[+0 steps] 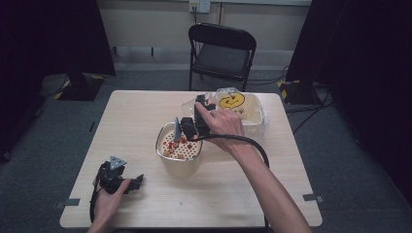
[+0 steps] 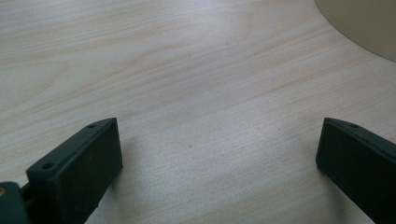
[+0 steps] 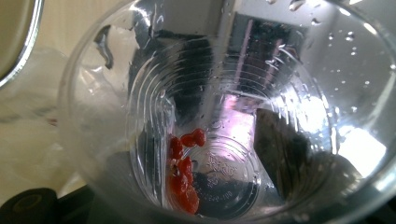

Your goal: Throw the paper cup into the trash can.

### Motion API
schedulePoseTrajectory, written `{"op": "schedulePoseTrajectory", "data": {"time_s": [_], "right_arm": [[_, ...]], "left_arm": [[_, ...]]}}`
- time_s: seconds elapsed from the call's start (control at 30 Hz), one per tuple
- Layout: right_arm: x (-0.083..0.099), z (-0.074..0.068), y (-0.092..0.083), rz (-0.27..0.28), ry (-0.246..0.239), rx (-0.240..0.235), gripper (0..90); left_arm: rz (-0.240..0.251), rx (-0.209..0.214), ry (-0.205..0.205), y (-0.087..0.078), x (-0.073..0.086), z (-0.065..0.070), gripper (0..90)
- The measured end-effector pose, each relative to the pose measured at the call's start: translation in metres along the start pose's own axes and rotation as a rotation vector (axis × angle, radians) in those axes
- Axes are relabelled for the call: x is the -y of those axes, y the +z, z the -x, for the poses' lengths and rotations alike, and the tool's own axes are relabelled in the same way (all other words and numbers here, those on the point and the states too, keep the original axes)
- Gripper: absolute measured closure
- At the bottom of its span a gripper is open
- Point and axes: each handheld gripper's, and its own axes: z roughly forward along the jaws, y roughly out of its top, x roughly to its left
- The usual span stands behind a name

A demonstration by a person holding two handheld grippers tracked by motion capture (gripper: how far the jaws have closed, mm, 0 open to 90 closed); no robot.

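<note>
A clear plastic cup [image 3: 224, 116] lies tipped in my right gripper [image 3: 215, 158], its mouth toward the camera. A few wet red bits [image 3: 183, 177] cling near the cup's base. The dark jaws show through its walls on both sides, shut on it. In the high view the right gripper [image 1: 197, 112] holds the cup [image 1: 190, 104] just behind a cream pot [image 1: 178, 165]. The pot's perforated insert holds red and orange pieces [image 1: 176, 147]. My left gripper [image 1: 131, 182] rests on the table's front left, apart from the pot. It [image 2: 219, 154] is open, with bare wood between the jaws.
Behind the pot lies a clear plastic bag with a yellow smiley print [image 1: 232, 101] over a pale tray [image 1: 252, 116]. A black folding chair [image 1: 221, 51] stands beyond the table's far edge. The pot's side [image 2: 359, 23] shows in the corner of the left gripper view.
</note>
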Motion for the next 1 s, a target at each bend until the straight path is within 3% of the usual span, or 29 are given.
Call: {"op": "schedulePoseTrajectory", "data": {"time_s": [0.07,0.17,0.2,0.23,0.27,0.3,0.33,0.43,0.47,0.5,0.53,0.57,0.6,0.77,0.9,0.97,1.0], "right_arm": [[0.006,0.006,0.001,0.002,0.079,-0.05,48.5],[0.017,0.018,0.003,0.045,0.265,-0.179,48.5],[0.017,0.018,0.003,0.045,0.265,-0.179,48.5],[0.028,0.028,0.006,0.1,0.438,-0.292,48.5],[0.028,0.028,0.006,0.1,0.438,-0.292,48.5],[0.041,0.038,0.011,0.162,0.611,-0.42,48.5],[0.045,0.041,0.013,0.194,0.655,-0.454,48.4],[0.063,0.05,0.019,0.261,0.846,-0.573,48.3],[0.068,0.052,0.021,0.276,0.886,-0.595,48.2],[0.073,0.054,0.022,0.291,0.924,-0.615,48.1],[0.073,0.054,0.022,0.291,0.924,-0.615,48.1],[0.082,0.057,0.025,0.306,1.002,-0.646,48.0],[0.086,0.058,0.027,0.311,1.036,-0.655,47.9],[0.115,0.054,0.046,0.259,1.206,-0.66,47.7],[0.137,0.051,0.054,0.233,1.302,-0.633,47.5],[0.142,0.052,0.055,0.223,1.317,-0.618,47.4],[0.151,0.053,0.06,0.224,1.369,-0.607,47.1]], "left_arm": [[-0.001,0.001,0.0,0.0,0.0,0.0,0.0],[-0.001,-0.001,0.0,0.0,0.0,0.0,0.0],[-0.001,-0.001,0.0,0.0,0.0,0.0,0.0],[-0.001,0.002,0.0,0.0,0.0,0.0,0.0],[-0.001,0.002,0.0,0.0,0.0,0.0,0.0],[-0.001,0.001,0.001,0.0,0.0,0.0,0.0],[0.0,-0.002,-0.001,0.0,0.0,0.0,0.0],[0.0,0.0,-0.001,0.0,0.0,0.0,0.0],[0.0,0.001,-0.001,0.0,0.0,0.0,0.0],[-0.001,0.001,0.0,0.0,0.0,0.0,0.0],[-0.001,0.001,0.0,0.0,0.0,0.0,0.0],[0.0,0.002,0.0,0.0,0.0,0.0,0.0],[-0.001,0.001,0.0,0.0,0.0,0.0,0.0],[-0.001,0.001,0.0,0.0,0.0,0.0,0.0],[0.0,-0.001,0.0,0.0,0.0,0.0,0.0],[-0.001,0.002,0.0,0.0,0.0,0.0,0.0],[0.0,-0.002,0.0,0.0,0.0,0.0,0.0]]}}
